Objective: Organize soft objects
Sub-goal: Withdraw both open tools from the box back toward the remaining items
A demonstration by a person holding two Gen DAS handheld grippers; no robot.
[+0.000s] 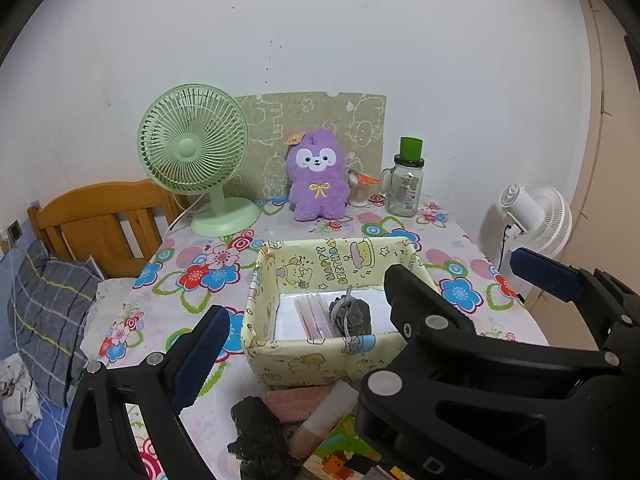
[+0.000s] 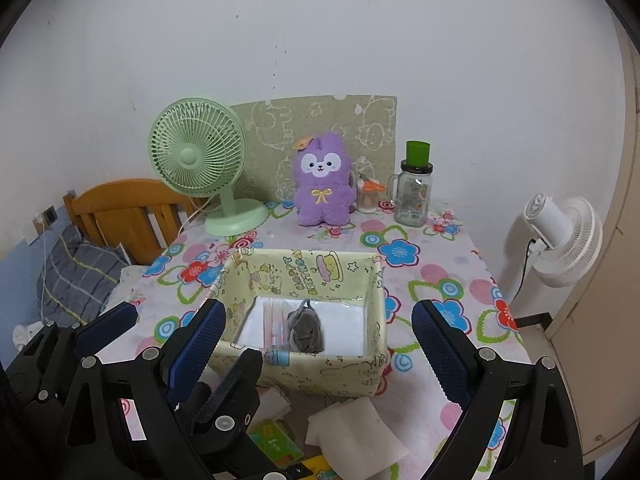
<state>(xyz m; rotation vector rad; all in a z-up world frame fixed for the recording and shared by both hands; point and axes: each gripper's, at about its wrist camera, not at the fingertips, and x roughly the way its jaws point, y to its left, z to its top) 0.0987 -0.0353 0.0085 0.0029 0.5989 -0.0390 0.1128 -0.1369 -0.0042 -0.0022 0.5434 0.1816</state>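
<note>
A yellow cartoon-print fabric box (image 1: 320,360) (image 2: 344,272) stands mid-table. Inside it lie a grey soft pouch (image 1: 352,316) (image 2: 306,330) and a clear pink-striped packet (image 1: 312,316). A purple plush toy (image 1: 316,180) (image 2: 322,184) sits upright at the back. In front of the box lie a black fuzzy item (image 1: 256,436), a pink sponge (image 1: 296,400), a beige tube (image 1: 324,416) and white foam pieces (image 2: 356,428). My left gripper (image 1: 320,316) and right gripper (image 2: 320,320) hover open and empty over the box's near side, their fingers interleaved.
A green desk fan (image 1: 192,152) stands back left, a glass jar with a green lid (image 1: 406,188) and a swab holder (image 1: 360,192) back right. A white fan (image 2: 560,232) stands off the table's right edge. A wooden headboard (image 1: 100,220) and pillow (image 1: 52,312) lie left.
</note>
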